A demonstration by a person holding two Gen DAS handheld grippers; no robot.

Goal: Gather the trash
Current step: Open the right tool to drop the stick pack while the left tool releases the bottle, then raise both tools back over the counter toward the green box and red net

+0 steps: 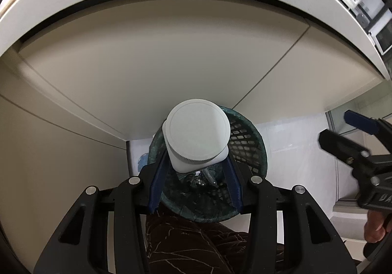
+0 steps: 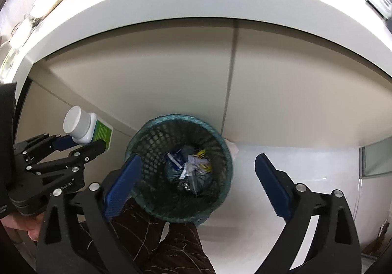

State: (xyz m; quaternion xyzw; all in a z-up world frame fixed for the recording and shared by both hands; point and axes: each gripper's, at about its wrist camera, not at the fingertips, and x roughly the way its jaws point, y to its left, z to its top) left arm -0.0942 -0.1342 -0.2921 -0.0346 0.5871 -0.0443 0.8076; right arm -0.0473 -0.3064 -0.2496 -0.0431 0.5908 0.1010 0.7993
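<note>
Above the mesh bin (image 1: 247, 141), the left gripper (image 1: 196, 176) clamps a white-capped bottle (image 1: 197, 137). Only the right wrist view reveals its green label (image 2: 103, 133) and the crumpled trash (image 2: 193, 166) inside, framed by the right gripper (image 2: 196, 183), jaws spread and holding nothing.

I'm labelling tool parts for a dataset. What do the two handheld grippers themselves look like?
Both look alike. The left gripper and right gripper have matte black plastic frames with triangular cut-outs and round silver pivot bolts. Their fingers carry flat blue pads with a ribbed edge. White lettering marks each body, only partly readable. No cables show. Bare hands hold them; no sleeve is clearly visible.
</note>
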